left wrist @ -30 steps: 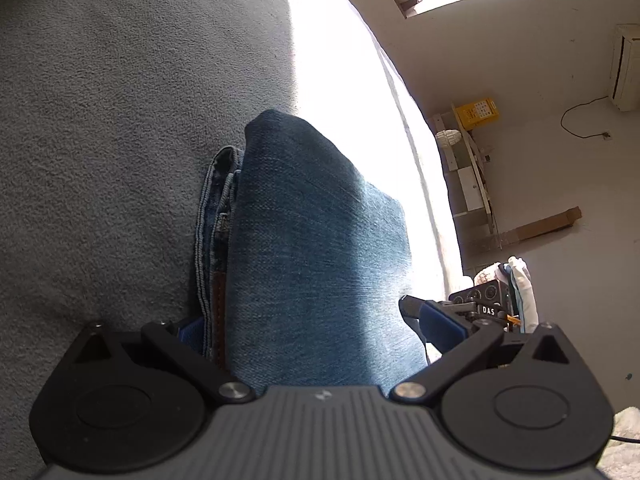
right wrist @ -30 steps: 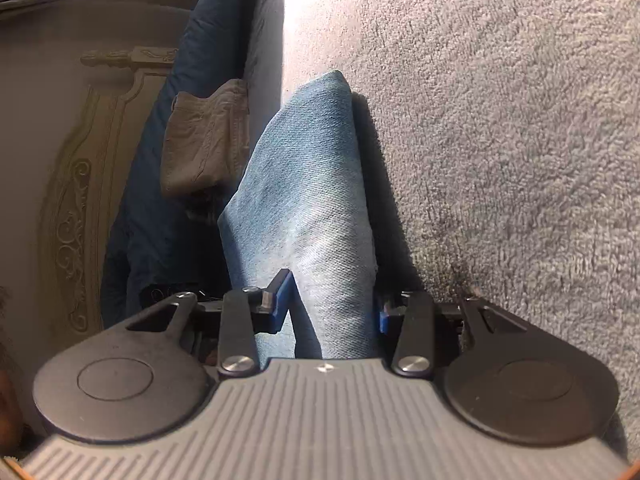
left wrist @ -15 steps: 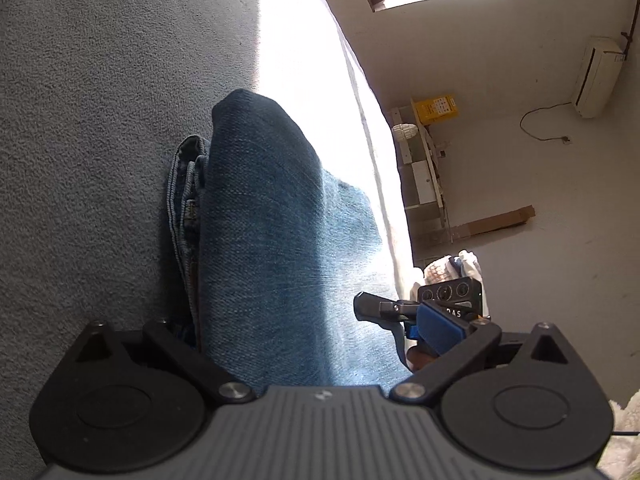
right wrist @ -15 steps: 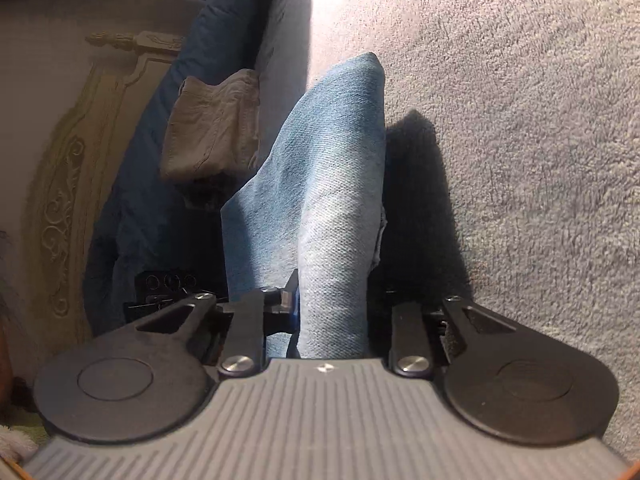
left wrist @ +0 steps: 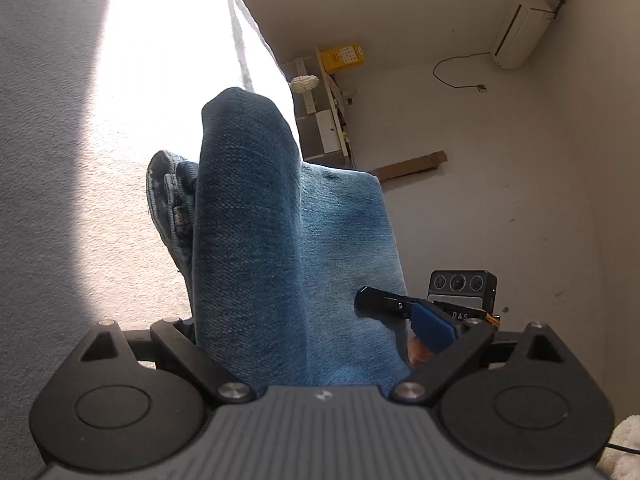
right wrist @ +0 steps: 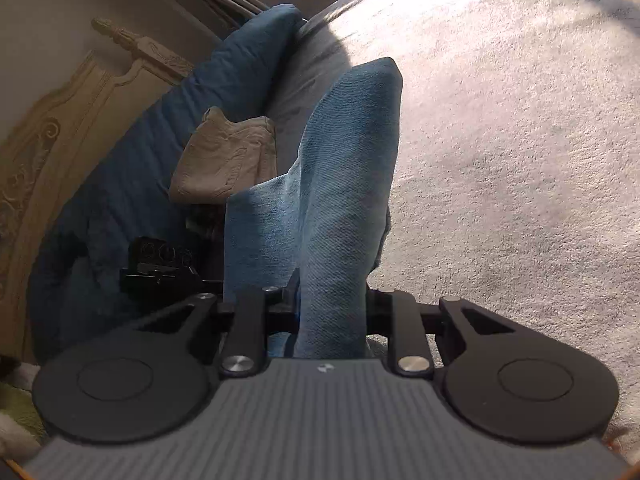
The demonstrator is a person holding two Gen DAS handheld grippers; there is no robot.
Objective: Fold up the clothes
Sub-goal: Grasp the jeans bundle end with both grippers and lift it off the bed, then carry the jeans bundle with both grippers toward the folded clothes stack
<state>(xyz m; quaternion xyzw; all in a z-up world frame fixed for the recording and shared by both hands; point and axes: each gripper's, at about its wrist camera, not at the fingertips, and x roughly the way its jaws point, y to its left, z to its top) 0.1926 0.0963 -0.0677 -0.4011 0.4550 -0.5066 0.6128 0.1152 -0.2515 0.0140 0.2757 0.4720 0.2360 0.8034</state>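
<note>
One pair of jeans (left wrist: 280,264) is in play, folded into a thick bundle and lifted off the grey blanket (left wrist: 52,128) that covers the bed. Two grippers carry it. The right gripper (right wrist: 332,300) pinches a narrow fold of denim between its pads. The left gripper (left wrist: 288,320) stands spread wide with the bulk of the jeans filling the gap; its jaws are closing slightly, and whether the pads press on the cloth I cannot tell, as its left finger is hidden behind the denim.

Only the left view shows the room past the bed edge: a pale wall with one air conditioner (left wrist: 520,30) high up, one yellow box (left wrist: 344,56) on a shelf unit, and one cardboard strip (left wrist: 408,166) on the floor. It also shows the waistband seams (left wrist: 172,196) of the jeans at the bundle's left side, and the right gripper seen from the front, low at the bundle's right.

Only the right view shows one carved headboard (right wrist: 60,120), one dark blue quilt (right wrist: 160,128) against it, and one beige folded garment (right wrist: 228,160) lying on the quilt just behind the jeans. The left gripper appears there as a dark shape beside the bundle.
</note>
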